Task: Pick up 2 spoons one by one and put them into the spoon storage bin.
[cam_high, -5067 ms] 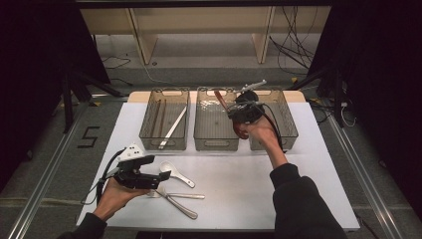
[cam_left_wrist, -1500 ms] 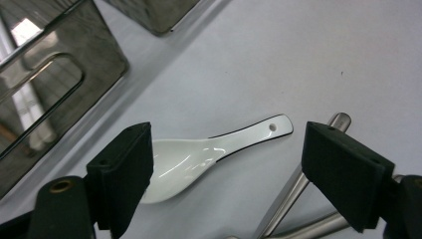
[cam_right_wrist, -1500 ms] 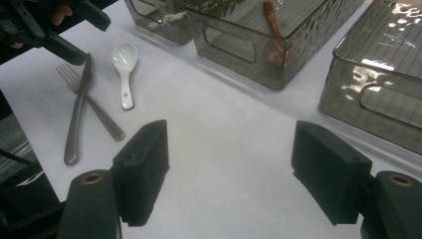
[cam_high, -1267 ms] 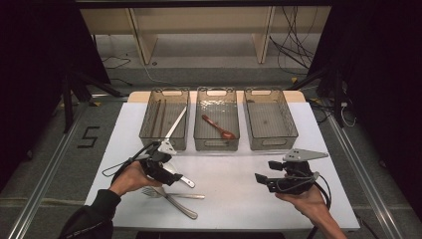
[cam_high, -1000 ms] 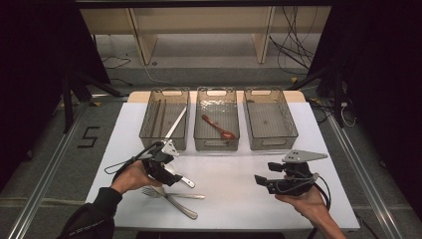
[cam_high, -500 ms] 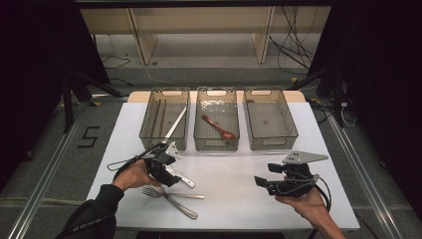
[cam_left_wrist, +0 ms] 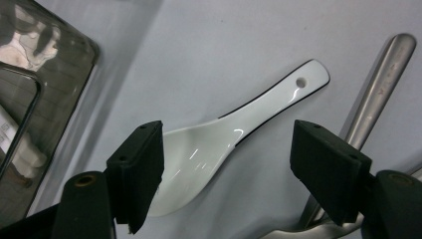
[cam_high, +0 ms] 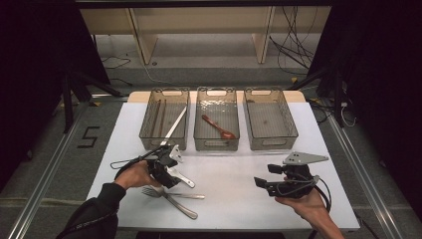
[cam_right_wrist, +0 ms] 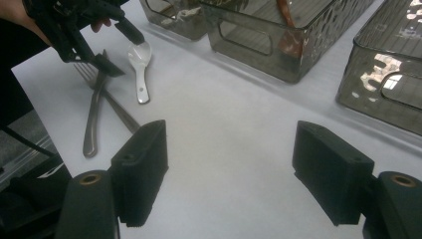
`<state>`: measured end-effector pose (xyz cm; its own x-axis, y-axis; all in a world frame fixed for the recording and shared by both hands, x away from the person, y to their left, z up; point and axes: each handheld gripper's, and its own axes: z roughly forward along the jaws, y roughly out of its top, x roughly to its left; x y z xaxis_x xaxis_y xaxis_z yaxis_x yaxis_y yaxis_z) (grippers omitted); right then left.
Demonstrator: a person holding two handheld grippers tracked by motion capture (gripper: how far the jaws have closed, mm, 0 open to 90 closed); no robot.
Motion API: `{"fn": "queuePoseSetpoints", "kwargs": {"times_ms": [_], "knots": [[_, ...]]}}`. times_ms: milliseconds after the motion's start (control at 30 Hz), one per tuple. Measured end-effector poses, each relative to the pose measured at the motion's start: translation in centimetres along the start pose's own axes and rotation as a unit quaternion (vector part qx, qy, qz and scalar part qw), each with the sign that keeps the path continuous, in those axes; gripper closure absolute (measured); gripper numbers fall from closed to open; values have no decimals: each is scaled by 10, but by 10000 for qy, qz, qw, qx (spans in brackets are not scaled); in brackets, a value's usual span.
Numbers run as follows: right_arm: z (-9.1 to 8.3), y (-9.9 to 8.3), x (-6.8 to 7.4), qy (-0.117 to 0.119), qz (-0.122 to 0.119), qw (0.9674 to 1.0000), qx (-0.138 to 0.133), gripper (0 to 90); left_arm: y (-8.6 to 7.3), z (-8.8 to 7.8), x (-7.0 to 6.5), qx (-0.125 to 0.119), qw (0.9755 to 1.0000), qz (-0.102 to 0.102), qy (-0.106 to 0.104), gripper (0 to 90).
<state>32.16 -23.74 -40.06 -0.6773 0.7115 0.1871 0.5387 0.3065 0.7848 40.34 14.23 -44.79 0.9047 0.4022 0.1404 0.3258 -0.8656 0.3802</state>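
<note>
A white ceramic spoon lies on the white table, bowl toward the bins. My left gripper hangs over it with the bowl between its jaws. The jaws have just been closing; the right pad still stands clear of the spoon. From above, the left gripper sits over the spoon at the front left. My right gripper is held at the front right, open, with nothing between its jaws. It looks across at the left gripper and the spoon.
A metal fork and a second metal utensil lie crossed just in front of the spoon. Three clear bins stand at the back: the left bin holds long utensils, the middle bin a brown spoon, and the right bin nothing.
Five seconds ago the right gripper was at the bins with the brown spoon; now it rests at the front right. The left gripper has shifted slightly right, onto the white spoon.
</note>
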Motion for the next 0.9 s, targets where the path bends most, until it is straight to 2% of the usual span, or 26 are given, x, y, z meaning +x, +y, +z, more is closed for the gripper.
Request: {"fn": "queuePoseSetpoints", "kwargs": {"times_ms": [167,367,467,600,900], "knots": [[0,0,0,2,-4,10000,-3,309,-1,4,-1,-15,10000,47,51,309],[0,0,0,13,-23,10000,3,311,1,9,-1,67,9997,240,79,328],[0,0,0,23,-21,10000,-8,314,2,12,-2,68,9996,255,107,346],[0,0,0,27,-15,10000,-3,314,2,17,-3,183,9990,381,117,379],[0,0,0,52,-25,10000,-11,318,5,21,-1,88,9987,498,45,444]]}}
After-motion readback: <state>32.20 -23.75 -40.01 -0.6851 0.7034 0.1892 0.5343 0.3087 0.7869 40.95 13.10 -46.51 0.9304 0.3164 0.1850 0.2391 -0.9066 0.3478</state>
